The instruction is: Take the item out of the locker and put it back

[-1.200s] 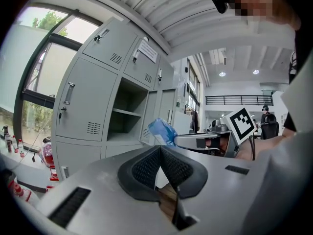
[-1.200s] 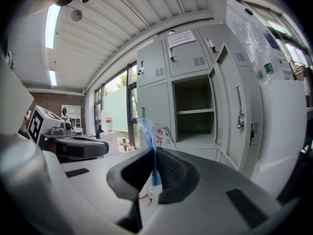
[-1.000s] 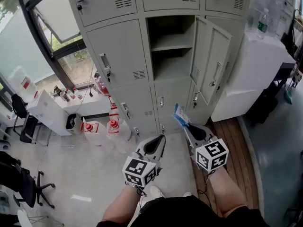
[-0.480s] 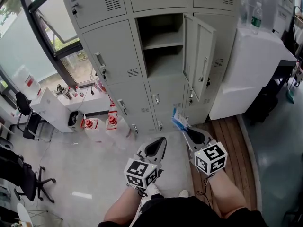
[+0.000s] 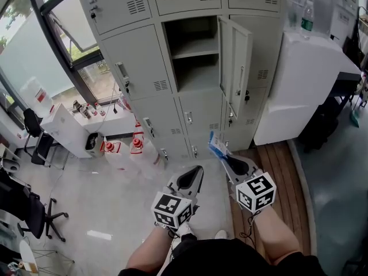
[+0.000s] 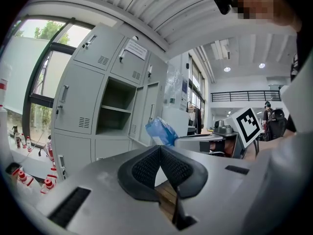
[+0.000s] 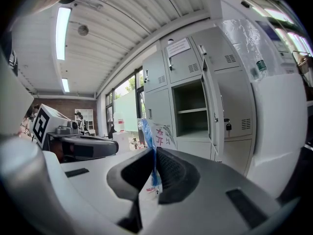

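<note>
Pinch packet (image 7: pixel 156 133) firmly in right gripper (image 7: pixel 153 155); leave left gripper (image 6: pixel 160 148) pressed together, empty. Carry level into far locker (image 5: pixel 198 55), clear of door (image 5: pixel 234 62).

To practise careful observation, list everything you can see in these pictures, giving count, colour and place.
lockers: one bank, grey, straight ahead
open compartment: one, grey, with a shelf, middle column
locker door: one, grey, swung open rightward
cabinet: one, white, right of lockers
bottle: one, clear, on the cabinet
red-topped containers: two, white, floor left of lockers
office chair: one, black, lower left
packet: one, blue and white, in right gripper
left gripper: grey, jaws together, empty
right gripper: grey, shut on packet
</note>
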The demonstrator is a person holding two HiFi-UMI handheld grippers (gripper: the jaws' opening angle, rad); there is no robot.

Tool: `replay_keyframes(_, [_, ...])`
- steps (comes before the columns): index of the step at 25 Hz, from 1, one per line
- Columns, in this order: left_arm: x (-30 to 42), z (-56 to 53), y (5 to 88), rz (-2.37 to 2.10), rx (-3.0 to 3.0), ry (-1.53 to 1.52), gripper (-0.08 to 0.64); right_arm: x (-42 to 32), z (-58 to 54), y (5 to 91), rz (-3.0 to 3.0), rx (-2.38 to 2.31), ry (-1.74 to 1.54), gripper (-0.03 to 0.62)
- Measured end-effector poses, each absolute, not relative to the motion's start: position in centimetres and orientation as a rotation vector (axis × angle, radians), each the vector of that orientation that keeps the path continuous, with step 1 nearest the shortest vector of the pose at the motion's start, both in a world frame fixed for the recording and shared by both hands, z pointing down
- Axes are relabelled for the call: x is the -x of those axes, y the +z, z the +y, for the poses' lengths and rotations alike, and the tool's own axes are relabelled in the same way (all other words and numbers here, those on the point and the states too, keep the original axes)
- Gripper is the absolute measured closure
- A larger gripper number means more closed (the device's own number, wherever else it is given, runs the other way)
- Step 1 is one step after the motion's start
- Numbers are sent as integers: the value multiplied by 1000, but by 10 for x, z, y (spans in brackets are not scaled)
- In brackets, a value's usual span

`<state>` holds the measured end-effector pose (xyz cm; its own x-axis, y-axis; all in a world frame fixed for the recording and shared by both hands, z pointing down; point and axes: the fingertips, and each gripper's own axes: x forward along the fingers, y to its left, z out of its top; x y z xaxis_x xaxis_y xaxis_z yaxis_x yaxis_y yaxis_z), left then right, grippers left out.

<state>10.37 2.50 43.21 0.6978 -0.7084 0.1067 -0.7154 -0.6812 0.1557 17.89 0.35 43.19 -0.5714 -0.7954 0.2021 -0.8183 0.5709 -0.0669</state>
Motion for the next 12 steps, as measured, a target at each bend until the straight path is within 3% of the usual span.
replay_keyframes(12, [-117,34,430,-1154,-2728,49,545,-190,12,432,-2650,-1355,218,520])
